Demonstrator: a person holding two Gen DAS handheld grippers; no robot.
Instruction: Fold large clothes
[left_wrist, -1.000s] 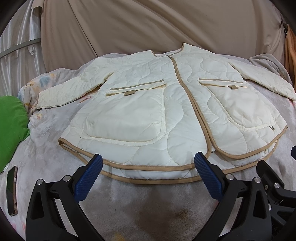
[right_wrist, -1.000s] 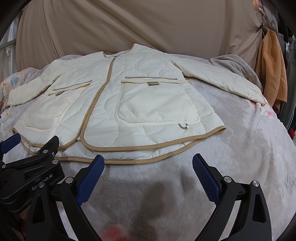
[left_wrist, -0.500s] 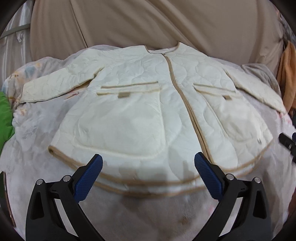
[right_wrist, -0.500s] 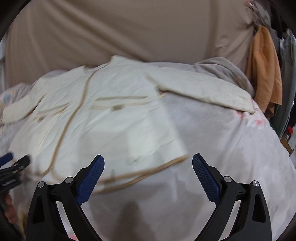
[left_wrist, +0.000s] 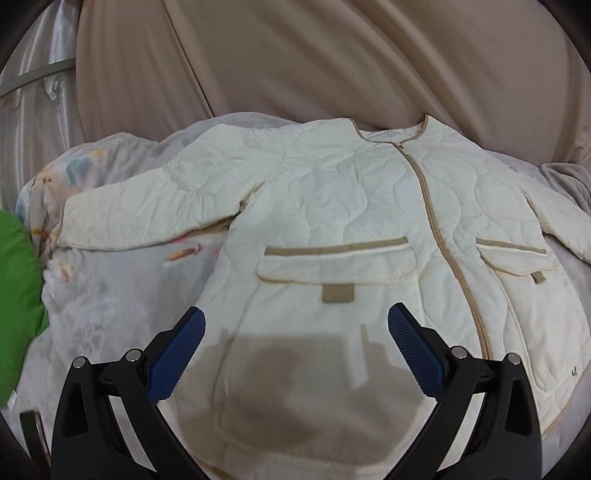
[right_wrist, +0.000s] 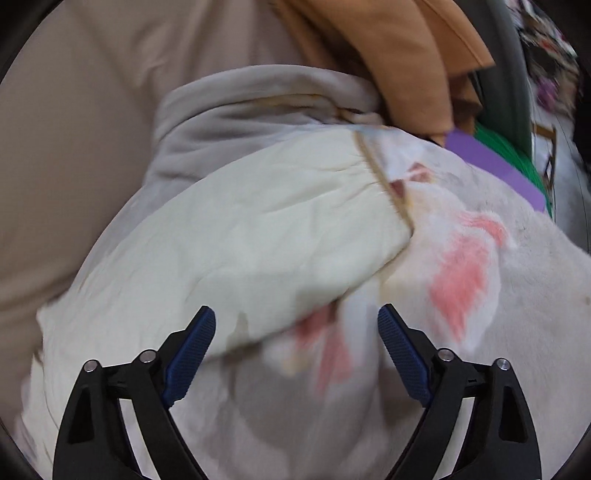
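A cream quilted jacket (left_wrist: 332, 206) with tan trim lies flat, front up, on the bed. Its left sleeve (left_wrist: 147, 210) stretches out to the left. My left gripper (left_wrist: 293, 332) is open and empty, above the jacket's left pocket (left_wrist: 332, 266). In the right wrist view the jacket's right sleeve (right_wrist: 258, 229) lies on the blanket, its tan cuff (right_wrist: 384, 188) toward the upper right. My right gripper (right_wrist: 295, 332) is open and empty, just short of the sleeve's lower edge.
A pale floral blanket (left_wrist: 103, 302) covers the bed. A green cushion (left_wrist: 18, 295) sits at the left. A beige curtain (left_wrist: 295, 55) hangs behind. An orange garment (right_wrist: 406, 55) hangs at the upper right, with a grey blanket (right_wrist: 240, 110) and purple and green items (right_wrist: 491, 162) beside it.
Both grippers moved forward from the hem. The left now hovers over the left pocket. The right swung right to the right sleeve. Both stayed open.
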